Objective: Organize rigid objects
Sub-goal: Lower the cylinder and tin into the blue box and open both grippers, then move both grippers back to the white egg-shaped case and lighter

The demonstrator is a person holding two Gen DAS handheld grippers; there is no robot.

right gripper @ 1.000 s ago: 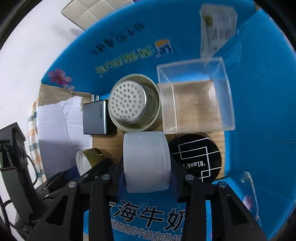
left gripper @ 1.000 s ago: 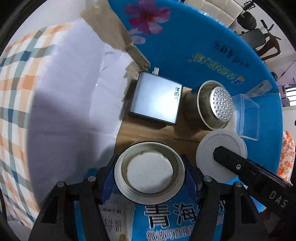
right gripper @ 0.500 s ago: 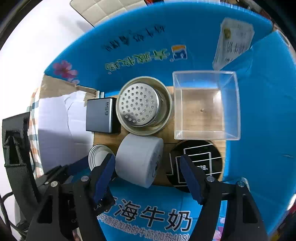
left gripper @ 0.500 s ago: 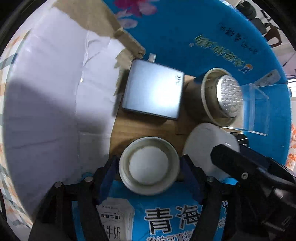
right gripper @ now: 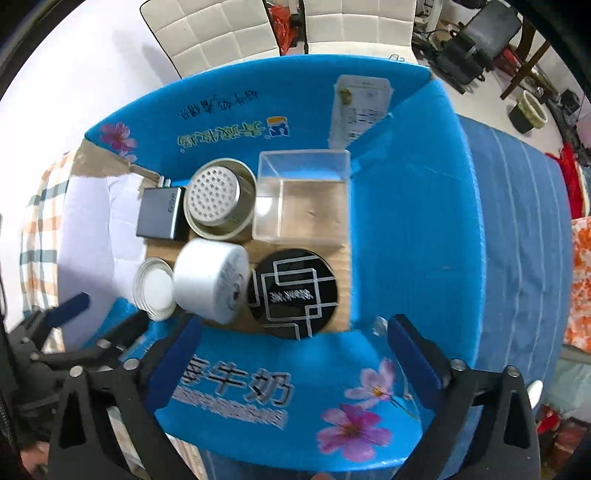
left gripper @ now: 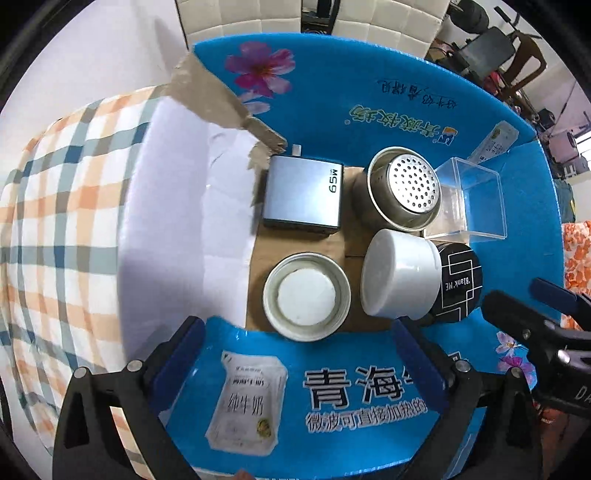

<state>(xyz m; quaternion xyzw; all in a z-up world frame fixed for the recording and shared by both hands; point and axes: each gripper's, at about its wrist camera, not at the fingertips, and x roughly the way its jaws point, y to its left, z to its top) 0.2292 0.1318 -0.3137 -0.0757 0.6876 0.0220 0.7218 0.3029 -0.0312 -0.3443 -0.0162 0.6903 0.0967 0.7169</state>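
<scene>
A blue cardboard box [left gripper: 369, 110] [right gripper: 406, 221] holds several rigid objects. In it lie a grey 65W charger [left gripper: 303, 195] [right gripper: 159, 214], a metal strainer cup [left gripper: 406, 188] [right gripper: 218, 199], a clear plastic box [left gripper: 469, 199] [right gripper: 303, 195], a white jar on its side [left gripper: 402, 273] [right gripper: 210, 277], a black round tin [left gripper: 461, 280] [right gripper: 291, 291] and a metal lid [left gripper: 306, 295] [right gripper: 155, 288]. My left gripper [left gripper: 299, 347] is open and empty above the box's near wall. My right gripper [right gripper: 295, 347] is open and empty above the near wall too.
A checked cloth [left gripper: 55, 221] lies left of the box. A white torn flap [left gripper: 177, 206] folds out on the left side. White chairs [right gripper: 229, 29] and clutter stand beyond the box. A blue striped cloth [right gripper: 517, 240] lies to the right.
Both grippers opened, let go of the metal lid and the white jar, and pulled back up out of the box. Both objects now rest on the box floor.
</scene>
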